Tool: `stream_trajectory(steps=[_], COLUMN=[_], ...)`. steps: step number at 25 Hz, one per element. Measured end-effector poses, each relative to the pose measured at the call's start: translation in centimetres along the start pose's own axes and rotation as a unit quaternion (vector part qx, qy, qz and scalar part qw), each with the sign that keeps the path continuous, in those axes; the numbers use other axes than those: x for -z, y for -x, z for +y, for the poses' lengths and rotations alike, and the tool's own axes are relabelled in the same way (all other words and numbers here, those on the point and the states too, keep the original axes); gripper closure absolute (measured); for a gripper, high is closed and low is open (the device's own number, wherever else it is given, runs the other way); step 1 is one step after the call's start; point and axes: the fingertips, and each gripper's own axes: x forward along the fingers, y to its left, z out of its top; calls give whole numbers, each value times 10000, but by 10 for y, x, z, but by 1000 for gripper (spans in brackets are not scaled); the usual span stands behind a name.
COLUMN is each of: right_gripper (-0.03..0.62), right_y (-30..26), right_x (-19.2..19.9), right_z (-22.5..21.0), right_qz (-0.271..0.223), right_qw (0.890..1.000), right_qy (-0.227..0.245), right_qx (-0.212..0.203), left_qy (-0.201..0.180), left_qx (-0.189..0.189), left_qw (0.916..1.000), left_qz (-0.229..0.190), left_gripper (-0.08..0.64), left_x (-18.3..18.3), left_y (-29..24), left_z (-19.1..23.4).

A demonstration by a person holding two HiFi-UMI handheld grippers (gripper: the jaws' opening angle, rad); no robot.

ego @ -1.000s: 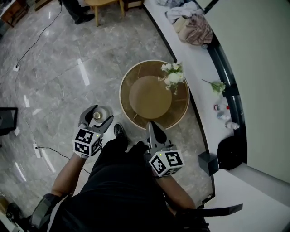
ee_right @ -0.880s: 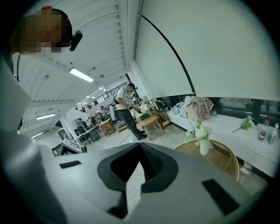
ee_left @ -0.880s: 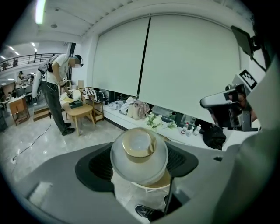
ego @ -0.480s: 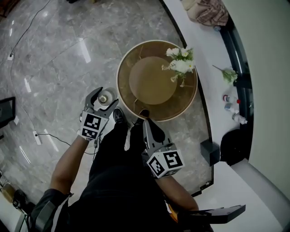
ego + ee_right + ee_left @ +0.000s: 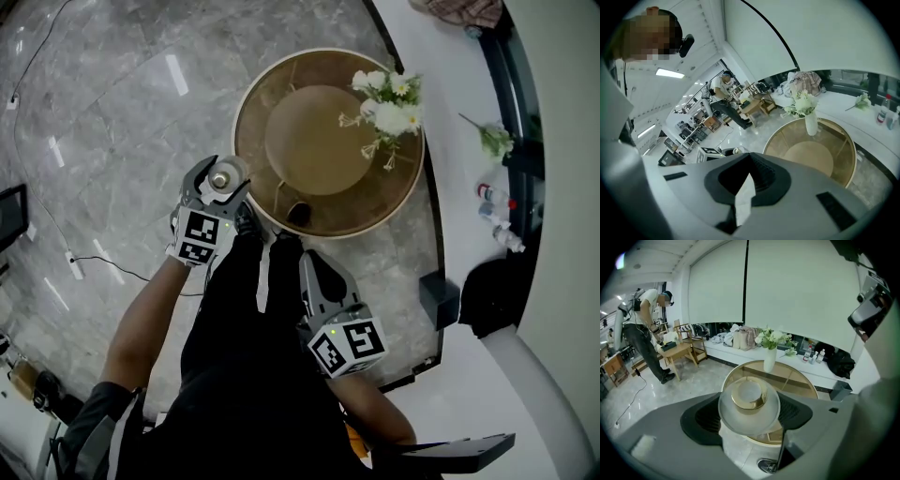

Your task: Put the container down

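The container (image 5: 749, 401) is frosted milky grey with a shiny gold cap. The left tongs (image 5: 217, 180) and the right tongs (image 5: 310, 259) are plain grey with black ribbed pads, and both bear black-and-white square marker patterns. The round desk (image 5: 251, 131) is amber-brown with a gold rim and a paler tan disc at its middle. The flowers (image 5: 390, 101) are white with green leaves, and their vase (image 5: 769, 361) is white. The floor (image 5: 103, 103) is grey marble, veined and streaked with white. The person's clothing (image 5: 244, 366) is black.
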Motion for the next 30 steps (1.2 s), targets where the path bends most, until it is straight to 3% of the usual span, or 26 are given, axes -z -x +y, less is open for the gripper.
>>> stream_trajectory(steps=[20,30], right_gripper=[586,586], right_y=[-31,-41], right_x=[66,83], right_z=[-46,-52], right_qz=[614,803], right_qw=[9967,9948], right_qy=[-429,-535], right_qx=[296,314], left_qy=[-50,-163], left_qx=[44,101], left_qw=[9983,9970], left_qz=[585,756], left_gripper=[222,222], left_x=[89,108], left_y=[-115,-146], left_z=[1,0])
